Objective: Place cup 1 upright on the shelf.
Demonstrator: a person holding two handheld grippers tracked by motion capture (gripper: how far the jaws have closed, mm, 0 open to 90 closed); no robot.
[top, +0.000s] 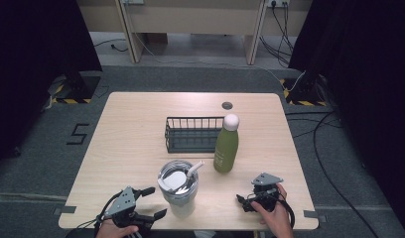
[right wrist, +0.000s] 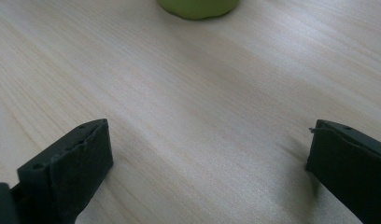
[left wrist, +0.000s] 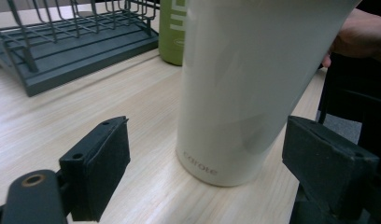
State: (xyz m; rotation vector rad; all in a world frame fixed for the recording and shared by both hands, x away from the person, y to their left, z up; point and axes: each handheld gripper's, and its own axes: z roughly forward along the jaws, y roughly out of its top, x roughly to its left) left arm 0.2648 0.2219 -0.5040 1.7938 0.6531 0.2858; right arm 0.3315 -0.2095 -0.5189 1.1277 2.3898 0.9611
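A cream tumbler (top: 178, 191) with a lid and straw stands near the table's front edge. My left gripper (top: 154, 202) is just left of it, open. In the left gripper view the tumbler (left wrist: 244, 88) rises between the spread jaws of the left gripper (left wrist: 212, 172), and neither jaw touches it. A green bottle (top: 226, 146) with a white cap stands upright behind and to the right. My right gripper (top: 255, 194) rests low in front of that bottle, held by a hand. The right gripper (right wrist: 207, 158) is wide open over bare wood, with the bottle's base (right wrist: 198, 7) ahead.
A dark wire rack (top: 193, 134) sits at the middle of the table, left of the bottle; it also appears as the rack (left wrist: 76, 42) beyond the tumbler. A round grommet (top: 227, 105) is near the table's far edge. A hand (left wrist: 361, 32) shows behind the tumbler.
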